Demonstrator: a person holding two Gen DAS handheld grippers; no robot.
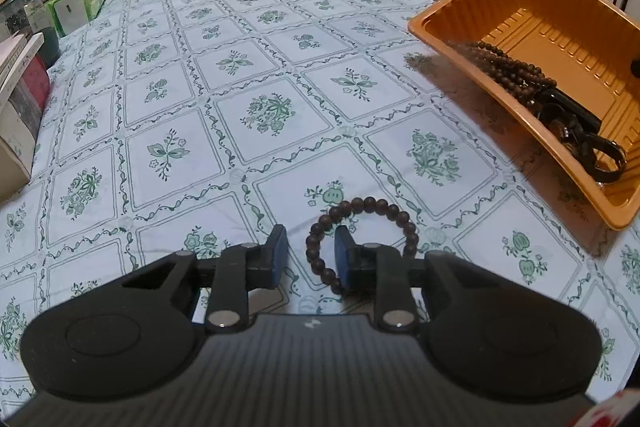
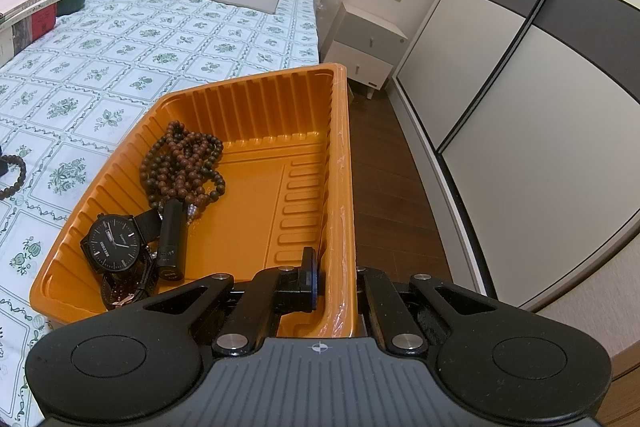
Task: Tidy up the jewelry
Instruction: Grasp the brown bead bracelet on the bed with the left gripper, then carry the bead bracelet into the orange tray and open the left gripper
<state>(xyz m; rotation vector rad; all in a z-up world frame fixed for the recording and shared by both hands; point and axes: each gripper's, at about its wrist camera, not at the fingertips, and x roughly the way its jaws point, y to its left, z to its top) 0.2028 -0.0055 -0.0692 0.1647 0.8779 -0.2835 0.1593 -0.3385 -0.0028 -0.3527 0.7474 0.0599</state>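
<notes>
Left wrist view: the bead bracelet (image 1: 362, 241) lies flat on the patterned cloth, directly ahead of the left claw (image 1: 310, 255) and well apart from the orange tray (image 1: 472, 27) at upper right. The claw straddles the near-left arc of the ring: one blue pad (image 1: 343, 255) stands inside the loop, the other (image 1: 279, 255) outside it, with the bead strand passing between them. The jaws are partly open, the gap clearly wider than a bead, and neither pad appears to press on the strand, so the bracelet is judged not yet gripped. The left hand is the nearer one.

Right wrist view: the right claw (image 2: 340, 279) is clenched on the tray's near right wall, one finger inside, one outside. Inside the tray lie a bead necklace (image 2: 182, 167), a black watch (image 2: 114, 245) and a black tube (image 2: 172, 239).
</notes>
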